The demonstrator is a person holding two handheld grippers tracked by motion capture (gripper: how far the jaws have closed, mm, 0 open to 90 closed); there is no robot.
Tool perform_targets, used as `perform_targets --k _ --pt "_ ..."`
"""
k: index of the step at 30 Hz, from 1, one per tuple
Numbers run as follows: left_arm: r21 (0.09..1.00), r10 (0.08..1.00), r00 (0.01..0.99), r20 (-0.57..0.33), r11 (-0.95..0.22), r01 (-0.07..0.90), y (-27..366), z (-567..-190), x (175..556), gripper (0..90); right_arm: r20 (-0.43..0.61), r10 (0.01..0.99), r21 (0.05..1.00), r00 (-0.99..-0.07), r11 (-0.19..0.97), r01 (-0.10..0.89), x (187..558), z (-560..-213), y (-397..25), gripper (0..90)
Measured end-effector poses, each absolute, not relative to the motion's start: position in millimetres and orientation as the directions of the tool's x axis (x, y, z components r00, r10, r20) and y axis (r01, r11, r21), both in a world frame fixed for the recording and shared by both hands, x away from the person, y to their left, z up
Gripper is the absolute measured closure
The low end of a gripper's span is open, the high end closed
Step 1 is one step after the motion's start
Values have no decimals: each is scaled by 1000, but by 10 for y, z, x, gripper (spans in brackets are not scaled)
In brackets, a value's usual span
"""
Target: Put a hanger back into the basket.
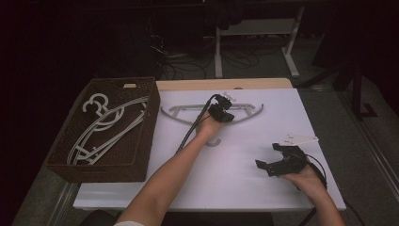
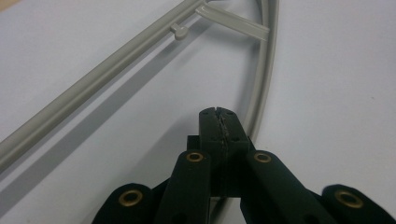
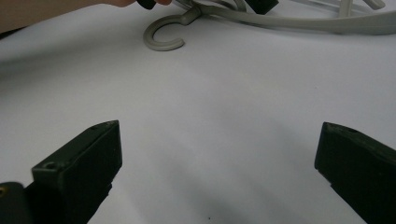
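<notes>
White table (image 1: 235, 183), wood strip showing along the far edge. On the left side sits a dark wicker basket (image 1: 141, 160), hanging a little over the table's left edge, grey hangers piled inside. Out on the bare top, one grey hanger (image 1: 176, 112) lies flat near the far edge, its hook (image 3: 161, 39) pointing back toward the near side.

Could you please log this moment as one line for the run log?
left claw: shut, beside grey hanger on white table | right claw: open, empty | basket: holds hangers
</notes>
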State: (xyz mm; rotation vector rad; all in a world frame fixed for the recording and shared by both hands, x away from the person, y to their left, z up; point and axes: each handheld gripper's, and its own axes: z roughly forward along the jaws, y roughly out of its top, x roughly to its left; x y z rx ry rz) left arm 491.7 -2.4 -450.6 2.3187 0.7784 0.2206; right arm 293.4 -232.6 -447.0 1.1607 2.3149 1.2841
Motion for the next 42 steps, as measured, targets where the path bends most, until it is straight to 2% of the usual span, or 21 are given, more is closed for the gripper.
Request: perform_targets --k 10,24,30,38,42 --pt "625 518 847 -116 -625 468 2 -4499 4627 900 148 744 799 -652 298 522 2935 -4469 -2320 8" --pt "611 392 904 -170 -678 409 218 -4509 3880 900 143 749 804 -647 293 517 2922 -4448 -2321 8" --pt "613 372 908 -192 -677 407 379 -4534 3574 900 134 751 807 -647 296 511 2914 -4435 -2324 8" --pt "651 425 889 -172 -628 426 653 -4408 3609 900 131 753 809 -645 295 508 2908 -4426 -2320 8" --pt "670 571 812 -120 -557 491 1054 -4254 3880 900 134 756 809 -641 290 511 2913 -4429 -2329 8"
